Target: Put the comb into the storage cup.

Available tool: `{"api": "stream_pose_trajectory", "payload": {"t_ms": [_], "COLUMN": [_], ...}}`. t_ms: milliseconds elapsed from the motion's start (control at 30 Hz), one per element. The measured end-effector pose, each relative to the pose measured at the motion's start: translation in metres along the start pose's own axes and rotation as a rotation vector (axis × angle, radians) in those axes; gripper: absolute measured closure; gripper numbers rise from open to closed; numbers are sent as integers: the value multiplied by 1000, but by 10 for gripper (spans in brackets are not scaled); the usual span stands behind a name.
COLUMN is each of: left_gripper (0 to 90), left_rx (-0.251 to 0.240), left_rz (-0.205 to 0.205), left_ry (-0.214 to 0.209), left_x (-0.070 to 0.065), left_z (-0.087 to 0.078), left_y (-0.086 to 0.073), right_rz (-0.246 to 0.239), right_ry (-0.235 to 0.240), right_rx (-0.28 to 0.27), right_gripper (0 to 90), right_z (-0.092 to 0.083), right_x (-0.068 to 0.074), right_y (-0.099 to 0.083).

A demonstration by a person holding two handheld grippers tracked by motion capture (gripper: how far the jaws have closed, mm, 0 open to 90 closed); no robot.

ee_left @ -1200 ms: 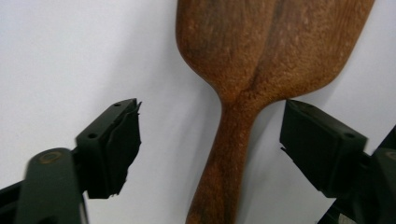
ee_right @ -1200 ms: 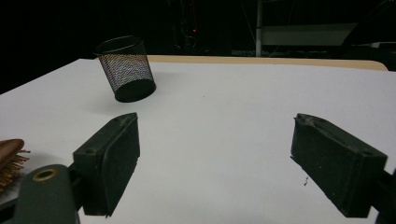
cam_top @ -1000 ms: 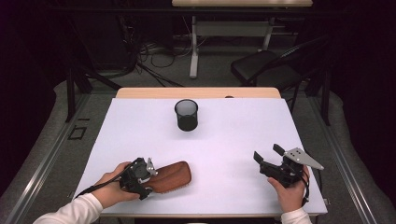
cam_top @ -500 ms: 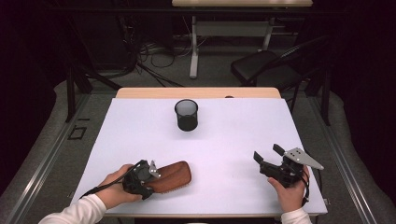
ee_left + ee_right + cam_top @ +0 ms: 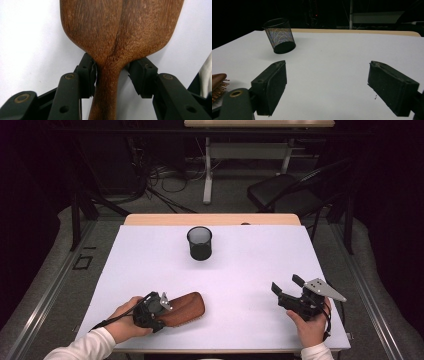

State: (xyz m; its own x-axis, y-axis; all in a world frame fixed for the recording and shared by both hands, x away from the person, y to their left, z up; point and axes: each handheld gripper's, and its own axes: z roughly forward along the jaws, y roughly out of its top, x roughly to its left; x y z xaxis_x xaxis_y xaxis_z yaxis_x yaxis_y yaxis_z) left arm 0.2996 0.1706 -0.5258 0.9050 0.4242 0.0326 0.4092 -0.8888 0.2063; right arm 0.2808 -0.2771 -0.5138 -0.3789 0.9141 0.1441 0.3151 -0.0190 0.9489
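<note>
A wooden hairbrush (image 5: 186, 308) lies bristles down near the table's front left, its brown back up. My left gripper (image 5: 164, 314) sits at its handle end. In the left gripper view the narrow neck of the hairbrush (image 5: 120, 32) runs between the jaws of the left gripper (image 5: 112, 75), which have just been closing. One pad (image 5: 88, 75) touches the neck and the other stands a sliver off. My right gripper (image 5: 286, 284) rests at the front right, held by a hand, open with nothing between its pads (image 5: 272, 86). The brush's bristled edge (image 5: 218, 83) shows at that view's left.
A black mesh cup (image 5: 200, 243) stands upright at the white table's (image 5: 250, 260) back middle; it also shows in the right gripper view (image 5: 279, 36). Beyond the table are a dark chair (image 5: 280, 192), cables on the floor and another desk.
The left gripper's jaws have drawn in around the brush's handle. Both hands, the brush and the cup stay where they were.
</note>
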Motion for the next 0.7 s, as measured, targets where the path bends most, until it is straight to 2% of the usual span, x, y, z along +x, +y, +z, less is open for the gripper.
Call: {"api": "stream_pose_trajectory", "payload": {"t_ms": [467, 700], "left_gripper": [670, 706], "left_rx": [9, 8], "left_rz": [-36, -21], "left_ry": [-19, -1], "left_x": [-1, -5], "left_z": [0, -1], "left_y": [-1, -1], "right_rz": [-3, -2], "right_ry": [-3, 0], "right_rx": [-4, -3], "right_gripper": [153, 153], "right_z": [1, 1], "right_x": [0, 0], "right_y": [0, 0]}}
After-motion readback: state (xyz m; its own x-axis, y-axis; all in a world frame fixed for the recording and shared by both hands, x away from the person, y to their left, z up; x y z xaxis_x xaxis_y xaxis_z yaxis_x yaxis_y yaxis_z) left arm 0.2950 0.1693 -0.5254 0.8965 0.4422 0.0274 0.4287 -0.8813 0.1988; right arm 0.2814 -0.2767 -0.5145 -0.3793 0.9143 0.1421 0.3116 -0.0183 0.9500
